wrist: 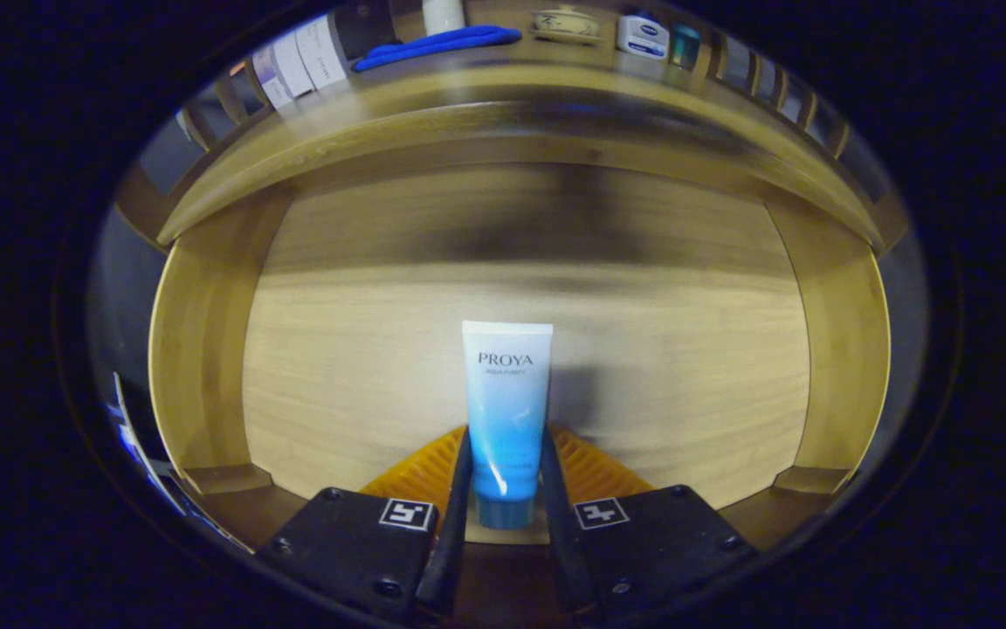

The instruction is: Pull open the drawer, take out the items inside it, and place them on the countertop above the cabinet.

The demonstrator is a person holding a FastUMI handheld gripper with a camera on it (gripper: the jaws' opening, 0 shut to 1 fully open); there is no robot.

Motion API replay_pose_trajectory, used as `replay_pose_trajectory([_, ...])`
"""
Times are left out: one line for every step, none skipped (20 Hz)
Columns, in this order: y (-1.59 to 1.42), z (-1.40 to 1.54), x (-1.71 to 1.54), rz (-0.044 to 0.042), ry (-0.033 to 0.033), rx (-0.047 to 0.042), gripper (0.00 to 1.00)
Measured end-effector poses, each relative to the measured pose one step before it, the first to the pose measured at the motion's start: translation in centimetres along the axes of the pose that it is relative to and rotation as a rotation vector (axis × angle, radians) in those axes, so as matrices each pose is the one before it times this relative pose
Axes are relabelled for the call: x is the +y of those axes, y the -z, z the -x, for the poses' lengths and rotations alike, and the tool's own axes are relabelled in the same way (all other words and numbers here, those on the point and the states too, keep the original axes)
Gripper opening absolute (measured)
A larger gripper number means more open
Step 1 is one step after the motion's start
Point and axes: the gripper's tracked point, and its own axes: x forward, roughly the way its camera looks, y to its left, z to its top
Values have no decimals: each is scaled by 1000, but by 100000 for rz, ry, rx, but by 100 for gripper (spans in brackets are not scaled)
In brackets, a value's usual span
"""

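Tube [506, 411], white fading to blue with blue cap, gripped between gripper [506, 476] jaws inside drawer [206, 349].

Drawer [337, 367]: light wood, matt, fine straight grain on floor & side walls. Tube [506, 411]: smooth glossy plastic w/ sheen streak down its left side, cap matt-ish plastic. Tool [506, 515] closed onto tube's lower part; inner faces ridged, rubbery-looking. Counter [485, 96] far above: same wood, slight satin sheen. On it: blue cloth [437, 44], soft & matt; jar [643, 37] at right, shiny plastic.
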Motion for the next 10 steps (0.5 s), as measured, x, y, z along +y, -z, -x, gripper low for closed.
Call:
replay_pose_trajectory([-59, 685, 5, 356, -1016, -1501, 44])
replay_pose_trajectory([87, 951, 109, 42, -1215, -1163, 44])
replay_pose_trajectory([-68, 849, 372, 9, -1798, -1097, 44])
replay_pose_trajectory([-139, 1012, 228, 371, -1600, -1370, 44])
replay_pose_trajectory([-209, 1040, 253, 680, -1235, -1521, 44])
replay_pose_trajectory([21, 1034, 187, 1075, -1175, -1339, 44])
replay_pose_trajectory([-200, 939, 164, 688, -980, -1318, 44])
replay_pose_trajectory([-231, 1056, 233, 766, -1179, -1299, 44])
replay_pose_trajectory([-370, 1061, 224, 631, -1158, -1557, 44])
replay_pose_trajectory([-562, 1022, 162, 926, -621, -1800, 44])
